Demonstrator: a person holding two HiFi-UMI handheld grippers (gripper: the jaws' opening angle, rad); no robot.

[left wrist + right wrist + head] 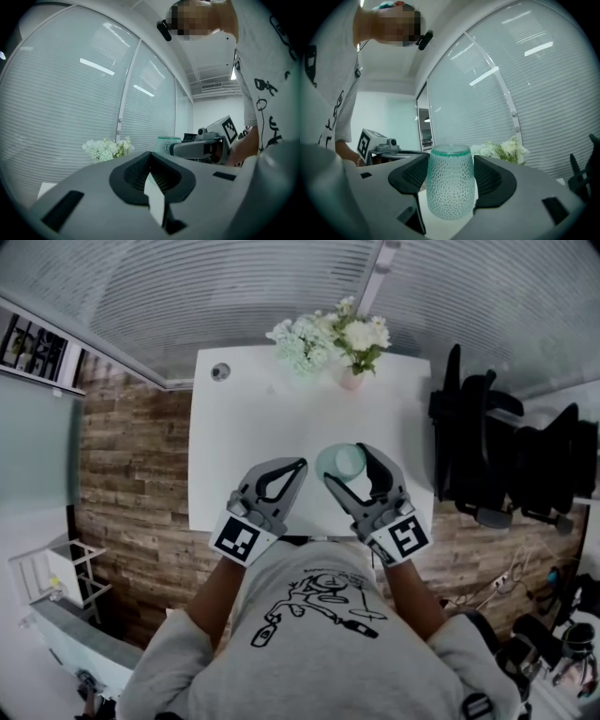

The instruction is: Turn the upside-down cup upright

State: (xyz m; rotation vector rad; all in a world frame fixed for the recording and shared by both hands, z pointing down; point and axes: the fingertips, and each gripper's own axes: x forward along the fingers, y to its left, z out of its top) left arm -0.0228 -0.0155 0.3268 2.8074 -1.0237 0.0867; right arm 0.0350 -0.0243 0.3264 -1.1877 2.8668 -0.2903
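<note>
While the left gripper hovers over the near part of the white table with its jaws pressed together on nothing, the right gripper, just to its right, clamps the cup between its pads, one on each side of the dimpled pale-green wall. The cup stands vertical over the table's near edge. I cannot tell which end is up. Flowers sit at the far edge, and black chairs stand at the right.
</note>
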